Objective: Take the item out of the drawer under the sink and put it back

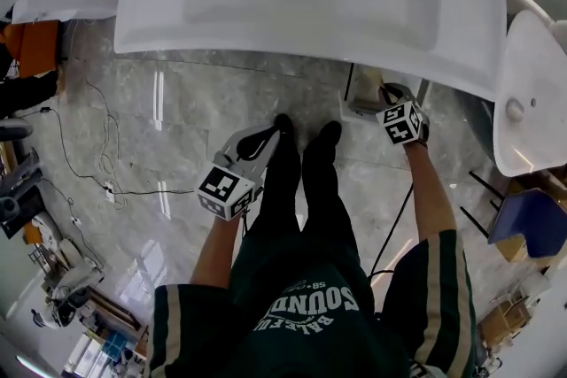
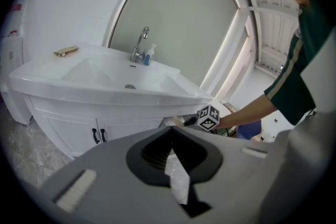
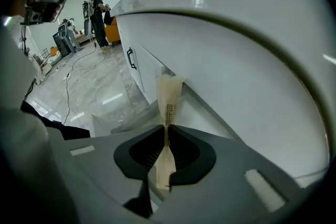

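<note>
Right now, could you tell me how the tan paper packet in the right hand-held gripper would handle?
The tan paper packet pinches to a thin waist in the right hand-held gripper, so it is probably soft and crushable. It stands upright above the jaws, suggesting it is light and slightly stiff.

Two grey two-jaw grippers: the left gripper [image 1: 264, 140] and the right gripper [image 1: 391, 93], carrying two black-and-white marker cubes [image 1: 228, 190] (one apiece). Two white ceramic sink basins, a wide rectangular basin [image 1: 177, 22] and a rounded basin [image 1: 533, 57]. One chrome faucet [image 2: 139, 44], two black cabinet handles [image 2: 97, 135], one white paper strip [image 2: 177, 178], one beige printed paper slip [image 3: 168, 105].
</note>
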A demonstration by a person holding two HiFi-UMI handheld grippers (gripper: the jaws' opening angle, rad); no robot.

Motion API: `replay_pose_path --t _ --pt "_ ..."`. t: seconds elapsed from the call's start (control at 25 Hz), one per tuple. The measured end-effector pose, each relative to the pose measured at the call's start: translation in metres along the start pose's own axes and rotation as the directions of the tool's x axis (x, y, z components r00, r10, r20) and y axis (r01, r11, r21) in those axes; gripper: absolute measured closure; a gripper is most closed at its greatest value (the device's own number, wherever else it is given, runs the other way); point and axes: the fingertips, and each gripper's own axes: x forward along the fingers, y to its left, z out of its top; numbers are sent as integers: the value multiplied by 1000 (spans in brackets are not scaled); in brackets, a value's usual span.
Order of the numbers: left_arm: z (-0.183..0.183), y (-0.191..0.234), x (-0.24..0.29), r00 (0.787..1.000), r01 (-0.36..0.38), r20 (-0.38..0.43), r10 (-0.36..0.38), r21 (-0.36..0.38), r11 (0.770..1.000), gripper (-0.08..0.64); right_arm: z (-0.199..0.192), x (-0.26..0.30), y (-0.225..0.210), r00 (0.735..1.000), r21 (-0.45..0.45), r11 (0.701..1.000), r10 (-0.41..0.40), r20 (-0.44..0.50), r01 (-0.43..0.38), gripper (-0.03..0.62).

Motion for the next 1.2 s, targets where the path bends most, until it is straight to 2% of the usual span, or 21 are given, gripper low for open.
replay_pose_path --t 0.2,0.36,0.52,0.84,1.0,1.2 --pt "-14 4 5 1000 -10 -1 10 -30 1000 511 -12 32 -8 998 -32 999 -16 -56 14 557" --pt "-28 7 12 1000 -19 -16 18 -46 999 511 -24 59 -15 995 11 1000 -17 -99 18 557" --pt "-37 5 15 1000 -27 -16 26 -65 998 511 -32 78 -19 990 10 1000 -11 -143 13 557" --pt "-47 7 6 998 -51 -29 49 -85 995 511 -30 89 -19 982 31 999 14 -191 -9 555" --pt "-48 10 6 998 -49 -33 46 -84 995 511 -30 89 -18 981 38 999 8 -191 -1 516" --pt "-41 7 7 999 -32 -25 30 -74 997 511 -24 73 -19 987 0 999 -32 -159 32 499"
